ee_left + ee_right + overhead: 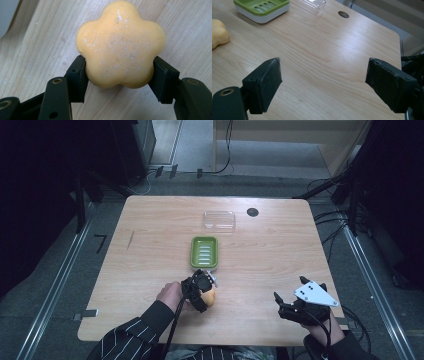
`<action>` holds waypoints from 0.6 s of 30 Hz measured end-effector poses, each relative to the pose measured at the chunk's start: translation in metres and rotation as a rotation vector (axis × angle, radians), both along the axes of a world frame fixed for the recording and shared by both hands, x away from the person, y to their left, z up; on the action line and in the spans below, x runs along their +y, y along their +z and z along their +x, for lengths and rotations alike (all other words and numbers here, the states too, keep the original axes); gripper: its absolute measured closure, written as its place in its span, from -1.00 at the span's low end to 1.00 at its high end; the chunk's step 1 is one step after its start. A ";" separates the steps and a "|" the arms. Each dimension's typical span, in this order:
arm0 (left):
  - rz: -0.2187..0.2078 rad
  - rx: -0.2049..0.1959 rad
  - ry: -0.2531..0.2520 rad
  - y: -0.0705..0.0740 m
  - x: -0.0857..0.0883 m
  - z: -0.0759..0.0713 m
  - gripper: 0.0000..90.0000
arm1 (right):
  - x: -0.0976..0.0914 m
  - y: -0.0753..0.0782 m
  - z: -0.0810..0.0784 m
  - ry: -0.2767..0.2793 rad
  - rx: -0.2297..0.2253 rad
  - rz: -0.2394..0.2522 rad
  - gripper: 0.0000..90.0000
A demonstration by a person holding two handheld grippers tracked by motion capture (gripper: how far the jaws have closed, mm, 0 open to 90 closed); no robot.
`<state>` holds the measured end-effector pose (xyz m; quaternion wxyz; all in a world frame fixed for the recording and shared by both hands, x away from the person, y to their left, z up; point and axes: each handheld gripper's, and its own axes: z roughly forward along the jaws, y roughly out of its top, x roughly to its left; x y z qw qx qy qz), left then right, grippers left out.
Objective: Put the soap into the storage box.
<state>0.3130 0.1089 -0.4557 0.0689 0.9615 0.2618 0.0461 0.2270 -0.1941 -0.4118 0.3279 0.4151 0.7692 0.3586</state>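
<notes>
Partly hidden soap (120,47) — gripped by left tool (120,75); right tool (323,85) spread wide.

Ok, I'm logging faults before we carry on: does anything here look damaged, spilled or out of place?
Nothing is spilled or broken. The flower-shaped soap in the left claw has a whitish, scuffed bloom on its face. The clear lid lies apart from the green soap dish.
</notes>
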 end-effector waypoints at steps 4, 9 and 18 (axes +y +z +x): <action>-0.016 -0.001 0.004 0.001 0.001 0.000 -0.11 | 0.000 0.000 0.000 0.001 0.001 0.001 -0.69; -0.010 -0.001 -0.007 0.004 0.002 0.000 -0.11 | -0.001 0.000 0.000 0.000 -0.003 0.001 -0.70; -0.017 -0.011 -0.004 0.009 0.004 -0.001 -0.11 | 0.000 0.000 0.000 -0.001 -0.003 0.001 -0.70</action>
